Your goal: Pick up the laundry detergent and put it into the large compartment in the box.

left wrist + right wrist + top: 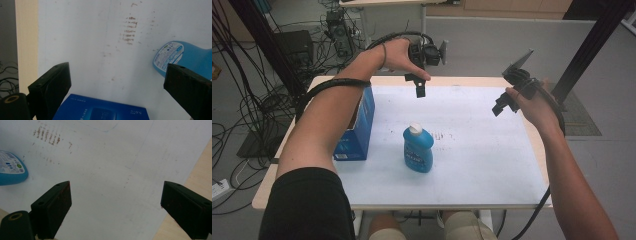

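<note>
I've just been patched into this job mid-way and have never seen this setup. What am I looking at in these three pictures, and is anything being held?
There is no robot arm here. A person sits at a table covered with a white sheet and holds a hand-held two-jaw gripper in each hand.

The high view looks down from above the person: the left gripper is raised over the far side of the table, the right gripper over the right side.

The other two pictures come from a camera riding on each gripper, looking along its two black jaws.

On the sheet stand a blue bottle with a white cap, near the middle, and a blue box at the left edge. Brown smudges mark the sheet.

Both grippers have their jaws wide apart with nothing between them, so nothing is held.
</note>
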Tool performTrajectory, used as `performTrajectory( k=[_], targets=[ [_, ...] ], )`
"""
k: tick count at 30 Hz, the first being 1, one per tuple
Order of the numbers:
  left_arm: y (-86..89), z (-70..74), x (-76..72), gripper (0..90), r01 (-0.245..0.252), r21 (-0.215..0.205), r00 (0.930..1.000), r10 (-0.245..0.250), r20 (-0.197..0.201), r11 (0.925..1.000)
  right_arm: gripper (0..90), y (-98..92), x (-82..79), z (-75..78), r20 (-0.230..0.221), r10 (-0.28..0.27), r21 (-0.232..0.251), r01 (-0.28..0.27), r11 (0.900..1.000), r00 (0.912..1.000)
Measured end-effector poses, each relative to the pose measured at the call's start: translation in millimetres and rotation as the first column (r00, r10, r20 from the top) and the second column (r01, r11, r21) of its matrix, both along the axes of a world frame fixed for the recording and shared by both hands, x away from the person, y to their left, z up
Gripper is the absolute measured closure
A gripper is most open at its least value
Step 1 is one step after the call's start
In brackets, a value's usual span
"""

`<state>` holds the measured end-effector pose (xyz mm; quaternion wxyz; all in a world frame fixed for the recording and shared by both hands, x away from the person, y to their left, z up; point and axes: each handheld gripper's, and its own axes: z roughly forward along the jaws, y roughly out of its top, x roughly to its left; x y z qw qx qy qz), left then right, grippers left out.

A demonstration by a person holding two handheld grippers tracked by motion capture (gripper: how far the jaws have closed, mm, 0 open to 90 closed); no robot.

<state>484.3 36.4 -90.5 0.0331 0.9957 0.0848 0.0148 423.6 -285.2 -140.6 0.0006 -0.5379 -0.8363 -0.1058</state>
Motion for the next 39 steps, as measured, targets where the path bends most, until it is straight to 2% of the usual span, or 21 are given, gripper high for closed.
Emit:
performTrajectory(
  k=[9, 16, 28, 39],
  targets=[
    [1.8, 2.9, -2.5, 8.0, -0.004, 0.000, 1.0000, 0.004, -0.006, 1.0000, 9.9, -0.4, -2.4, 1.1, 0.005, 0.003, 0.000, -0.003, 1.000, 1.0000],
    [6.4, 12.0, -9.1, 7.7, -0.001, -0.010, 1.0000, 0.001, -0.006, 0.9999, 9.8, -1.8, -4.7, 0.8, 0.007, 0.005, 0.002, -0.005, 1.000, 1.0000],
    [9.6, 27.2, -34.2, 7.4, 0.040, -0.017, 0.9992, -0.040, 0.001, 0.9991, 9.4, 1.6, -9.2, 1.3, -0.004, 0.009, 0.005, -0.009, 1.000, 1.0000],
    [8.5, 33.4, -60.3, 7.1, 0.105, -0.027, 0.9944, -0.105, -0.012, 0.9941, 9.4, 6.5, -16.1, 4.7, -0.001, 0.010, 0.001, -0.010, 1.000, 1.0000]
  ],
)
